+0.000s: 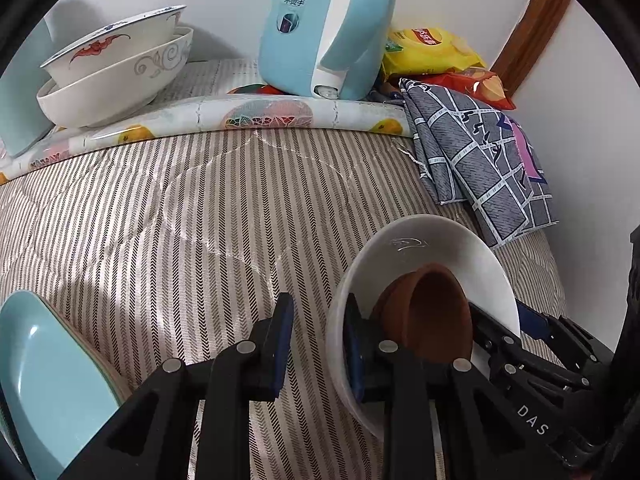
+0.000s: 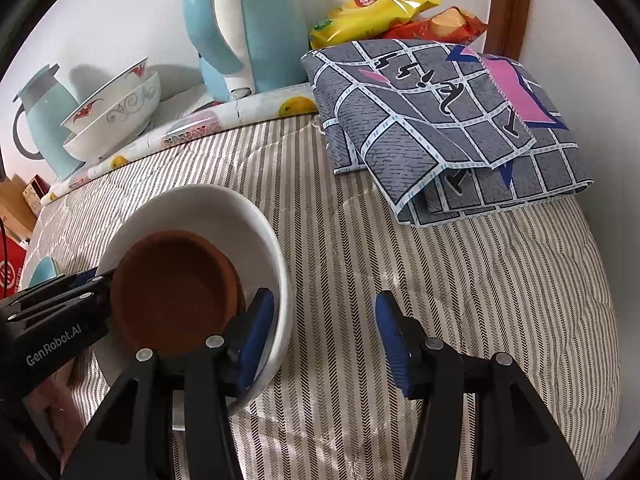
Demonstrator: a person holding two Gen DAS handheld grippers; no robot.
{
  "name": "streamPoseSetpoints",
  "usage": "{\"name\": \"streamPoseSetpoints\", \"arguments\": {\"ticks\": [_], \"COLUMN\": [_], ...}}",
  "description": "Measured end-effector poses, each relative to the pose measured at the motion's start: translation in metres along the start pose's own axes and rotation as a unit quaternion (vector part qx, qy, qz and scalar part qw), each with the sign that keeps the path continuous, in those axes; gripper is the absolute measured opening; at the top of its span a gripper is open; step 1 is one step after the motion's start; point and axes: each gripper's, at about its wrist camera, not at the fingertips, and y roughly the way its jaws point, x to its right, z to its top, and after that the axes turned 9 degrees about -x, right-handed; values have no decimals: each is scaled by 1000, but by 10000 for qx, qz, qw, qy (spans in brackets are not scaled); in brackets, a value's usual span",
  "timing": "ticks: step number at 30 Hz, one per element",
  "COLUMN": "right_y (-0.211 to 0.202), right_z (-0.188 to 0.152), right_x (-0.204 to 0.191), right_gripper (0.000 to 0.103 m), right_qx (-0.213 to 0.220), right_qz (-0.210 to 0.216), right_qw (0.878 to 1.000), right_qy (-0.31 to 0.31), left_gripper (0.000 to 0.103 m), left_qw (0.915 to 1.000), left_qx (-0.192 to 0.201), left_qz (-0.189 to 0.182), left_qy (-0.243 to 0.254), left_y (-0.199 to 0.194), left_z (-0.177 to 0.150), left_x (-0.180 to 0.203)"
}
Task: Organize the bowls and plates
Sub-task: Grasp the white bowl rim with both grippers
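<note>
A white bowl sits on the striped cloth with a small brown dish inside it. My left gripper is open, with the bowl's near rim between its fingers. My right gripper is open, with the bowl's right rim between its fingers; its left finger is inside the bowl beside the brown dish. Two stacked patterned bowls stand at the back left. A light blue plate lies at the lower left.
A light blue kettle stands at the back on a fruit-print mat. A folded grey patterned cloth and snack bags lie at the back right. A blue jug stands far left.
</note>
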Motion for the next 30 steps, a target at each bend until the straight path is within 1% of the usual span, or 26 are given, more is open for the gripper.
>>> {"name": "streamPoseSetpoints", "arguments": {"ticks": [6, 9, 12, 15, 16, 19, 23, 28, 29, 30], "right_y": [0, 0, 1, 2, 2, 3, 3, 1, 1, 1], "right_z": [0, 0, 1, 1, 0, -1, -2, -1, -1, -1], "right_x": [1, 0, 2, 3, 3, 5, 5, -1, -2, -4], "right_gripper": [53, 53, 53, 56, 56, 56, 55, 37, 34, 32], "right_qx": [11, -24, -72, -74, -63, -51, -60, -100, -97, -96], "right_qz": [2, -30, 48, 48, 50, 103, 115, 217, 232, 251], "right_qw": [10000, 10000, 9999, 9999, 9998, 9997, 9995, 9994, 9994, 9994], "right_qy": [63, 35, 89, 146, 166, 237, 288, 263, 230, 213], "left_gripper": [23, 23, 23, 23, 21, 21, 18, 9, 9, 9], "left_qw": [9996, 9998, 9998, 9999, 9999, 10000, 9999, 9999, 9999, 9999], "left_qx": [-233, -187, -183, -144, -129, -93, -100, -86, -77, -64], "left_qz": [-123, -61, -55, -24, -34, -7, -57, -14, 11, 26], "left_qy": [-40, -4, 0, 9, 14, 15, 1, 111, 134, 139], "left_y": [4, 4, 3, 3, 3, 2, 2, 2, 2, 2], "left_z": [4, 3, 3, 3, 3, 2, 2, 1, 1, 1], "left_x": [-3, -1, -1, -1, 0, 1, 1, 8, 9, 9]}}
